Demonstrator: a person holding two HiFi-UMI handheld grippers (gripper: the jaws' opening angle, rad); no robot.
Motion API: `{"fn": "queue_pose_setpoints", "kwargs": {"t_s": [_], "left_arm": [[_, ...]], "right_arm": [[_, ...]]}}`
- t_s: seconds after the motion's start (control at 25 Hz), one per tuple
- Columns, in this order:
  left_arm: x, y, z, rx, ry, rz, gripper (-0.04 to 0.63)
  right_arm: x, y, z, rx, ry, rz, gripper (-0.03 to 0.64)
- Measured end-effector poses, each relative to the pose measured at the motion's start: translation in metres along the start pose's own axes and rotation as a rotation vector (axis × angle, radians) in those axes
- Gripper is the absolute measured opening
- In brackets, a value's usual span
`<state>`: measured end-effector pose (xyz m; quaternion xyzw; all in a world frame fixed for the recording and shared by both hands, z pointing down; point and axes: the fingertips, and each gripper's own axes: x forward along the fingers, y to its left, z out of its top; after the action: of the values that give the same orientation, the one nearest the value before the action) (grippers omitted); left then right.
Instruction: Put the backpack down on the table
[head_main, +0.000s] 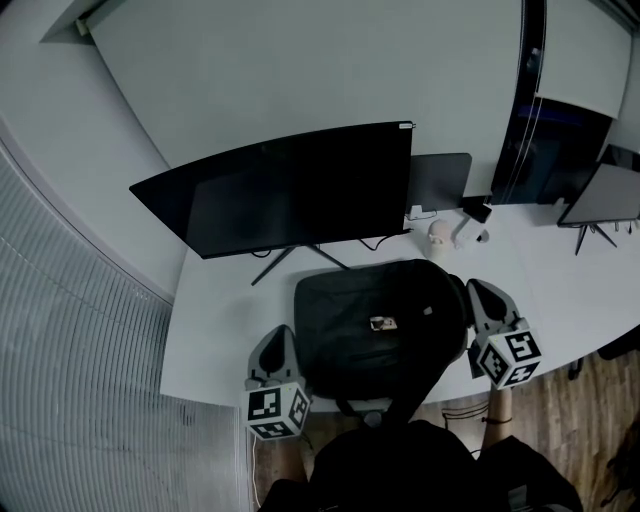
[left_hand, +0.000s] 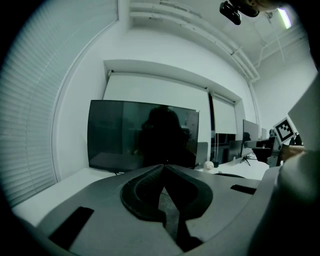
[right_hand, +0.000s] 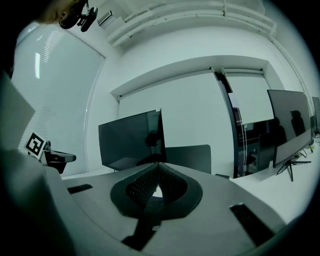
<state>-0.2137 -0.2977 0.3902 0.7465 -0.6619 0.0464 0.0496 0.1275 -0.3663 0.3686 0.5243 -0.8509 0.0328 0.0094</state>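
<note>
Where the white table (head_main: 215, 330) runs along the wall, a wide, dark, curved monitor (head_main: 290, 190) stands on it on a thin splayed stand. The black backpack (head_main: 380, 320) lies flat on the table just in front of the monitor's right half, its top edge near the foot of the stand. One strap (head_main: 420, 385) trails off the near table edge towards the person.

The left gripper (head_main: 284, 332) is in front of the monitor's middle, near the front edge of the table and just beside the backpack's near left corner. Its jaws are pressed together with nothing between them. The right gripper (head_main: 477, 287) is out past the monitor's right end, close against the backpack's right side. Whether it touches the fabric cannot be told. Its jaws are likewise clenched and empty, the tips meeting.

A grey panel (head_main: 440, 180) stands just behind the monitor's right end. A small pale round object (head_main: 438, 233) sits on the table just in front of that same end. A little light tag (head_main: 381, 323) shows on the backpack's upper face.
</note>
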Motion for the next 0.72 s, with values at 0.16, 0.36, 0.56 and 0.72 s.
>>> {"fn": "queue_pose_setpoints", "kwargs": {"t_s": [0.16, 0.36, 0.56, 0.72], "left_arm": [[0.0002, -0.0017, -0.002, 0.002, 0.01, -0.005, 0.015], [0.0014, -0.0024, -0.0041, 0.012, 0.018, -0.016, 0.015], [-0.0008, -0.0019, -0.0071, 0.023, 0.032, -0.015, 0.015], [-0.0031, 0.0006, -0.0085, 0.03, 0.035, -0.008, 0.015]], "right_arm": [[-0.0013, -0.0007, -0.0007, -0.01, 0.005, -0.007, 0.014], [-0.0018, -0.0007, -0.0027, -0.012, 0.004, -0.01, 0.014], [-0.0026, 0.0008, -0.0051, -0.009, 0.008, -0.003, 0.014], [-0.0027, 0.0033, -0.0071, -0.012, 0.01, 0.003, 0.012]]}}
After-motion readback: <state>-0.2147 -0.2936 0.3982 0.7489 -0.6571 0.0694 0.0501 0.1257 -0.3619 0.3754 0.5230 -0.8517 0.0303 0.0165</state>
